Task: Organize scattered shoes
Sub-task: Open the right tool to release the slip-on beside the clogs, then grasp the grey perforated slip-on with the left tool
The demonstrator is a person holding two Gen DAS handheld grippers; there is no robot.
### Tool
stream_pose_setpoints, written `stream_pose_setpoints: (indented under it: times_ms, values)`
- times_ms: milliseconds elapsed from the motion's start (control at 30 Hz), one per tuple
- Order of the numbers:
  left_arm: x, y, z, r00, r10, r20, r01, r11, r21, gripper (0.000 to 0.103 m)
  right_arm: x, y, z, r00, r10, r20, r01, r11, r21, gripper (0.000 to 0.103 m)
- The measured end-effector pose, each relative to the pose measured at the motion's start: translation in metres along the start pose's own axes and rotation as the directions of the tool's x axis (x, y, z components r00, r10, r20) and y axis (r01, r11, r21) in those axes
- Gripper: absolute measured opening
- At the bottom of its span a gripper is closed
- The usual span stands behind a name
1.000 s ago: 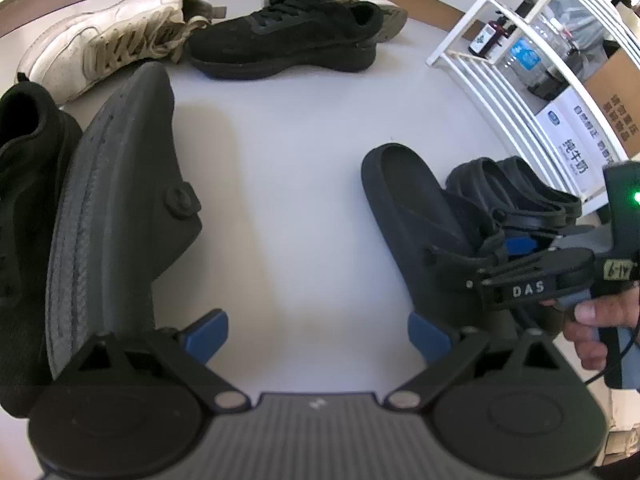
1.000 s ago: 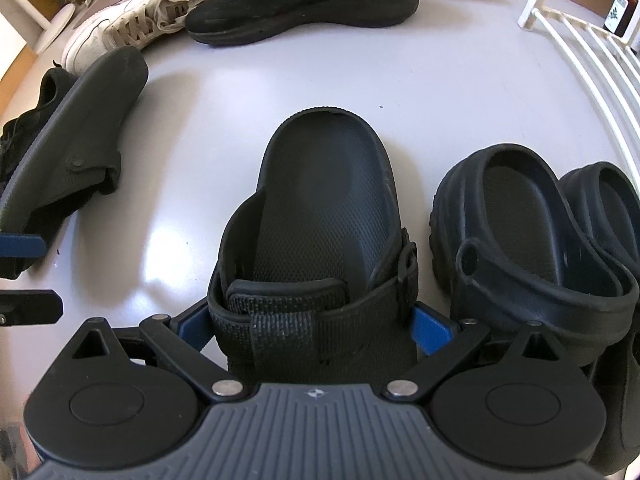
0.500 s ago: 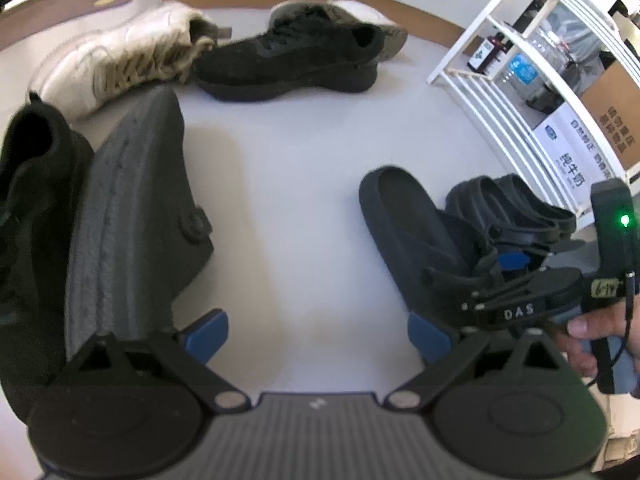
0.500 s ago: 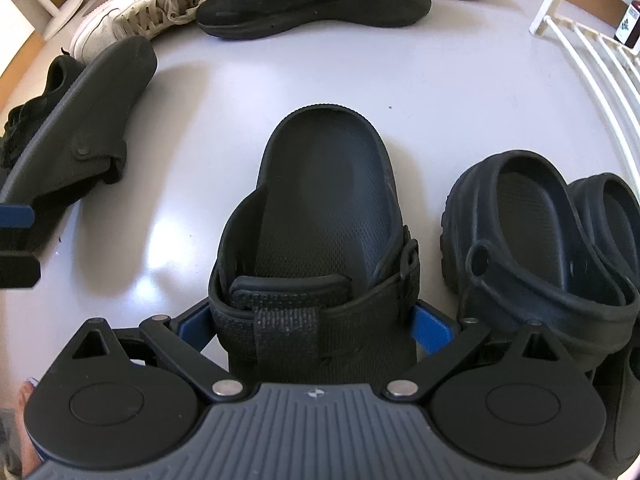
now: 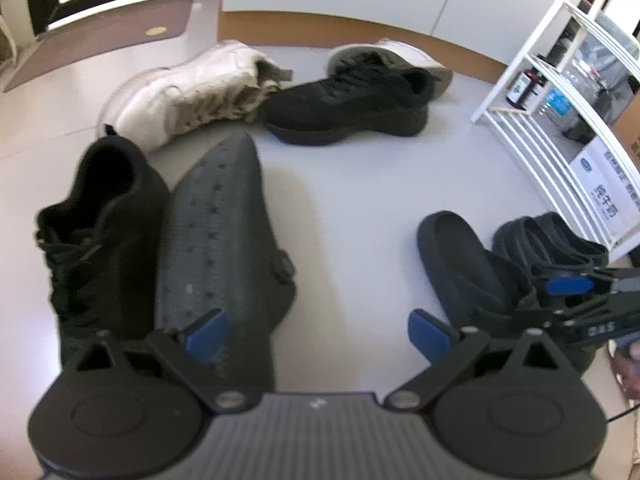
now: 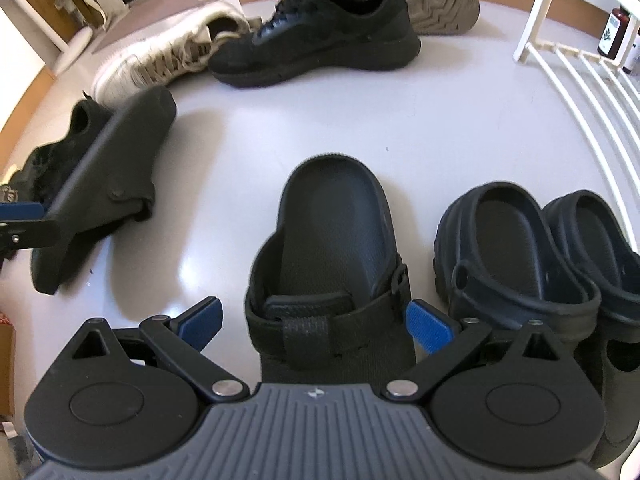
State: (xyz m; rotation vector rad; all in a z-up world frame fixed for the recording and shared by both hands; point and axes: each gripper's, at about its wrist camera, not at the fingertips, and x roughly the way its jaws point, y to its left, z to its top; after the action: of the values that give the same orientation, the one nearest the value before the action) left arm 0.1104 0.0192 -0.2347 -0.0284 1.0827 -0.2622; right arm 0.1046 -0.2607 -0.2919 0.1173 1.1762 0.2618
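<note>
Left claw point(image 5: 316, 330): spread wide, holding nothing; tipped clog point(image 5: 224, 248) at its left finger, sole showing.
Clog: light, bendy foam; take the heel rim.
Right claw point(image 6: 316, 320): wide around upright clog point(image 6: 332, 264), beside the blue pair point(image 6: 520, 260).

Strapped clog point(image 6: 328, 264) sits left of paired clogs point(image 6: 520, 256).
</note>
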Motion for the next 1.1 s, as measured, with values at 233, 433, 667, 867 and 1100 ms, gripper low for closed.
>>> stream_pose_setpoints:
  times_ms: [233, 433, 667, 867, 1100]
  values:
    - [-0.001, 0.011, -0.003, 0.998, 0.057, 0.01, -0.057, 0.998, 0.004, 0.098, -0.018, 0.004, 0.003, 0.999, 0.007, 0.039, -0.007, 1.0, 0.005, 0.101]
    - [0.01, 0.025, -0.007, 0.995, 0.102, -0.009, -0.102, 0.995, -0.004, 0.098, -0.024, 0.012, 0.003, 0.998, 0.027, 0.056, -0.026, 0.999, -0.023, 0.101]
    - [0.022, 0.04, -0.005, 0.991, 0.131, -0.018, -0.132, 0.991, -0.032, 0.098, -0.02, 0.018, 0.0, 0.999, 0.039, 0.037, -0.037, 0.998, -0.044, 0.101]
    - [0.035, 0.05, -0.004, 0.991, 0.13, -0.039, -0.132, 0.99, -0.052, 0.098, -0.016, 0.019, -0.003, 0.999, 0.049, 0.017, -0.048, 0.998, -0.049, 0.101]
    - [0.043, 0.066, -0.011, 0.993, 0.1, -0.059, -0.107, 0.986, -0.125, 0.1, -0.014, 0.02, -0.007, 0.998, 0.055, 0.004, -0.055, 0.997, -0.057, 0.101]
